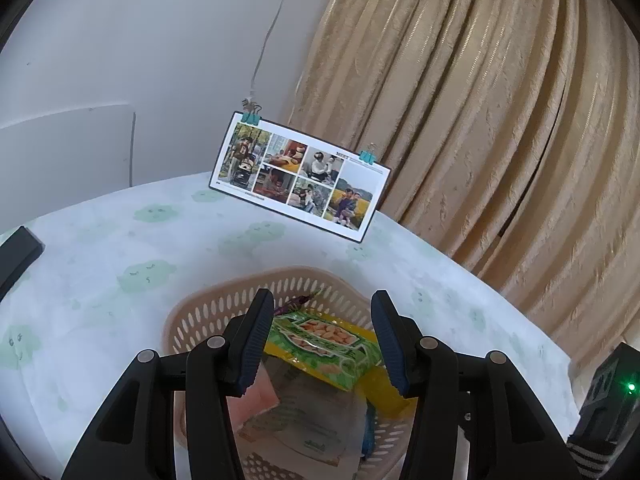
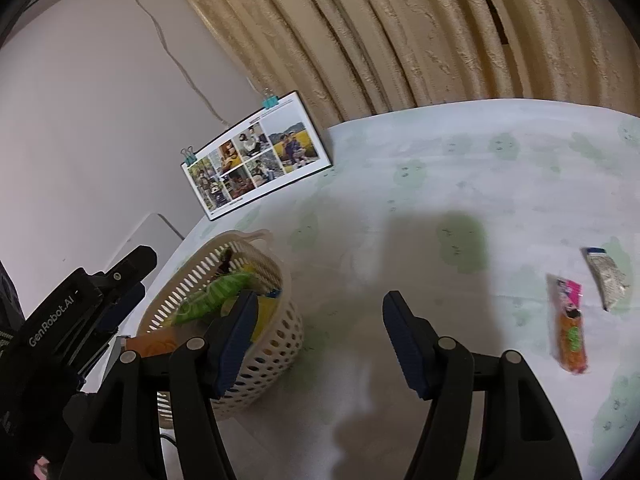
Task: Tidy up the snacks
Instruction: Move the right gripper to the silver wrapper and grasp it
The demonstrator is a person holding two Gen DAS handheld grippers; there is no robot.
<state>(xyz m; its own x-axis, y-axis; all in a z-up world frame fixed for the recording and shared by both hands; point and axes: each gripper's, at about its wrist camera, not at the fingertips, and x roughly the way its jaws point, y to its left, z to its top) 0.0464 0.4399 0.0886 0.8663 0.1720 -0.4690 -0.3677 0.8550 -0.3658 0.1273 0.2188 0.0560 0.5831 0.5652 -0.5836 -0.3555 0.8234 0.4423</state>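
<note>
Two snacks remain on the table [image 2: 440, 152]: an orange packet [image 2: 570, 326] and a grey sachet [image 2: 606, 280] just beside it, well apart from the basket [image 2: 276, 344]. Both look light, crinkly and slippery; pinch across the middle. Right gripper [image 2: 320, 336] and left gripper [image 1: 324, 340], over the basket, are spread wide, empty.

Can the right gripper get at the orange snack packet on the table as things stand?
Probably yes. The right gripper is open and empty, and the orange snack packet lies flat on bare tablecloth to its right, with only the grey packet nearby.
</note>
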